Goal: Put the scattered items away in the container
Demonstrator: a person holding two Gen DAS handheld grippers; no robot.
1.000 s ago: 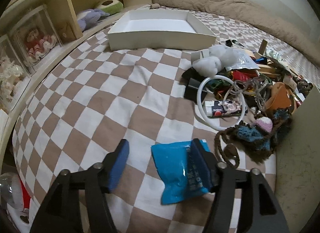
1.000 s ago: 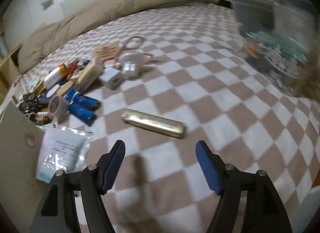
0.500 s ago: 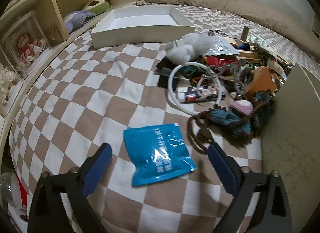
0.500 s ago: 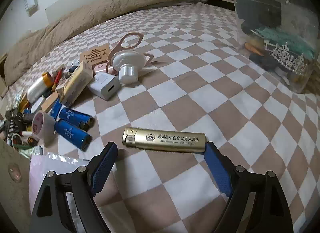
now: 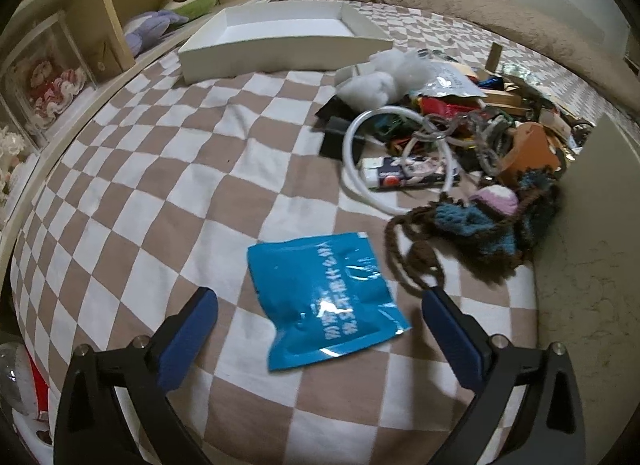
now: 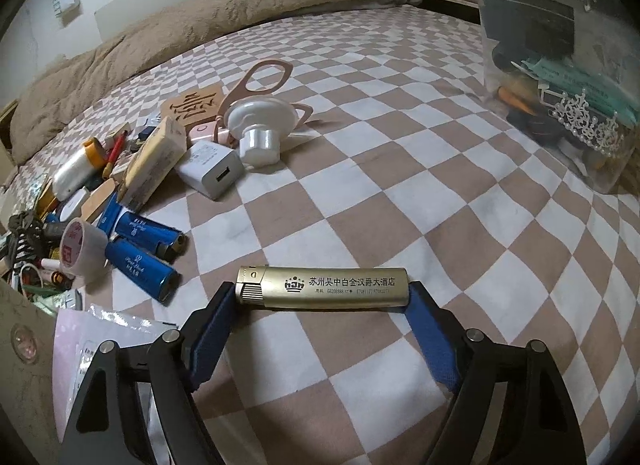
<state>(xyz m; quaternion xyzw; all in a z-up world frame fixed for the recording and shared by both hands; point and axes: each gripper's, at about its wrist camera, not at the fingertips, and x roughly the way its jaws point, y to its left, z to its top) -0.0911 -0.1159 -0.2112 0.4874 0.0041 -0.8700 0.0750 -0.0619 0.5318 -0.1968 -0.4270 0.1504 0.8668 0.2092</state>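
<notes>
A blue foil packet [image 5: 324, 309] lies flat on the checkered bed cover. My left gripper [image 5: 318, 297] straddles it, jaws opening wide and the pads clear of it on both sides. A gold lighter [image 6: 324, 288] lies crosswise at the tips of my right gripper [image 6: 322, 293]. Those jaws are closing, and the blue pads touch both ends of the lighter. An empty white shallow box [image 5: 280, 53] sits at the far end of the bed. A heap of small items [image 5: 440, 137] lies to its right.
A wooden shelf [image 5: 80, 45] runs along the bed's left side. A beige panel [image 5: 592, 265] stands at the right. A crochet pouch [image 5: 480, 225] lies close to the packet. Blue tubes [image 6: 140, 261], a white charger [image 6: 210, 175] and a clear plastic bin [image 6: 560, 65] surround the lighter.
The left jaws have spread and the packet, earlier under one finger, now lies free between them. The right gripper came down to the lighter and its pads now meet the lighter's ends.
</notes>
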